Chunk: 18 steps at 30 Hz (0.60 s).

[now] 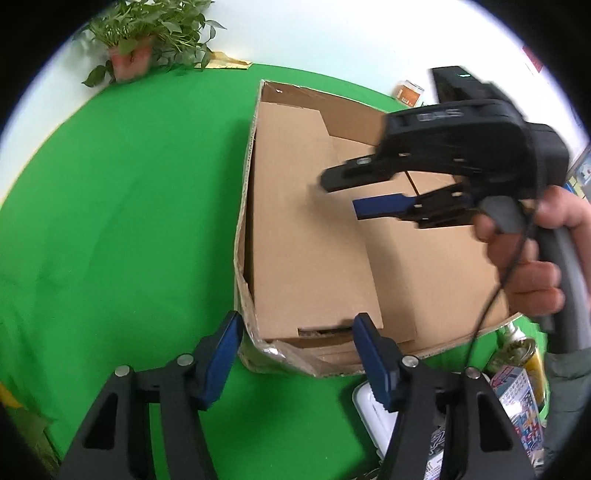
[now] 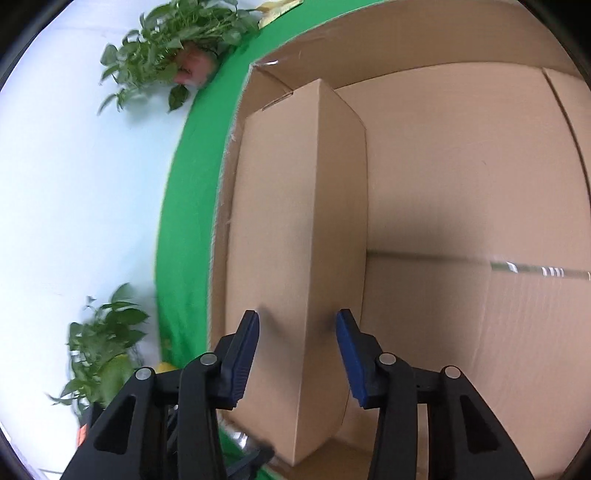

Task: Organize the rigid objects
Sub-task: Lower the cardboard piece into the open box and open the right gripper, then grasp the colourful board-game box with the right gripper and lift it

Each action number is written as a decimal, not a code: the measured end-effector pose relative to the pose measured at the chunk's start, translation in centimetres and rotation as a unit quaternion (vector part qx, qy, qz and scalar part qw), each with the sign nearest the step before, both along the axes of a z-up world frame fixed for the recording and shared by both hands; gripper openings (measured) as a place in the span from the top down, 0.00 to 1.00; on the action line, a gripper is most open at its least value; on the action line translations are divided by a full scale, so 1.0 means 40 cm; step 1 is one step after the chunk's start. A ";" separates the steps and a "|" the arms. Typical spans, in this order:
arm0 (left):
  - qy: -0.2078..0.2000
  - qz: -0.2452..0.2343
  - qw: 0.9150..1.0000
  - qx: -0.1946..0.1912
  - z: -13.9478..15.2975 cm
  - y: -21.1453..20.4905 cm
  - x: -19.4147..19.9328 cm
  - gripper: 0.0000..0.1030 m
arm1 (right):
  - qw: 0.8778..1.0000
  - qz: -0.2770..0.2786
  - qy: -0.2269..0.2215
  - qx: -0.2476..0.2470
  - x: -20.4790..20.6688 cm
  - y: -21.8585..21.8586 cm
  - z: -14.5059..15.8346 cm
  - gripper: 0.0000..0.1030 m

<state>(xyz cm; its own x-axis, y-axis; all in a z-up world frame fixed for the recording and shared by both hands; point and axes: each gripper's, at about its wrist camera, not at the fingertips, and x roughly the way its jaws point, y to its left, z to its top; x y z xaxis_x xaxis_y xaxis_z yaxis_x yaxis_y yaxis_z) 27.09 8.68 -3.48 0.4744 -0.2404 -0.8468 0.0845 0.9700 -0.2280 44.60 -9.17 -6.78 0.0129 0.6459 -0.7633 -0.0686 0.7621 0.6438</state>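
Right tool (image 2: 297, 334) is hovering over the inner box (image 2: 295, 229) with its jaws partly spread, one pad over each side of the box's top edge, and nothing's pinched as far as I can see. Left tool (image 1: 297, 339) is also partly spread and empty, sitting down at the near end of the big carton (image 1: 245, 206), roughly above its torn corner. The inner box is already in the carton, pushed up against the carton's left wall and standing taller than the carton floor. Its long axis runs straight away from both tools, toward the far wall near the plant (image 1: 147, 33), so the right tool's jaws straddle it across the short way, which looks like the sensible grab if it needs nudging. The right hand (image 1: 532, 254) is clearly the closer one to the box's middle, and the left is only near the end face. Room-wise there's a wide bare stretch of carton floor to the right of the box, nothing to the left since it's hugging the wall, and the green bench (image 1: 129, 221) outside is free. More stuff waits by the near right corner, a can (image 1: 524, 354) and a printed packet (image 1: 517, 398), so my guess is those go in the free side next
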 end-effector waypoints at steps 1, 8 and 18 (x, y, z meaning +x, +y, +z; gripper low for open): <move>0.000 -0.001 1.000 0.005 0.001 -0.004 -0.004 0.41 | 1.000 0.002 -0.013 -0.004 -0.021 -0.014 0.021 0.57; -0.012 -0.006 1.000 0.011 0.013 -0.005 -0.041 0.40 | 0.979 -0.056 -0.165 -0.107 -0.277 -0.219 0.269 0.13; -0.117 -0.029 0.992 0.048 0.137 -0.076 -0.240 0.22 | 0.942 -0.087 -0.281 -0.162 -0.727 -0.376 0.374 0.01</move>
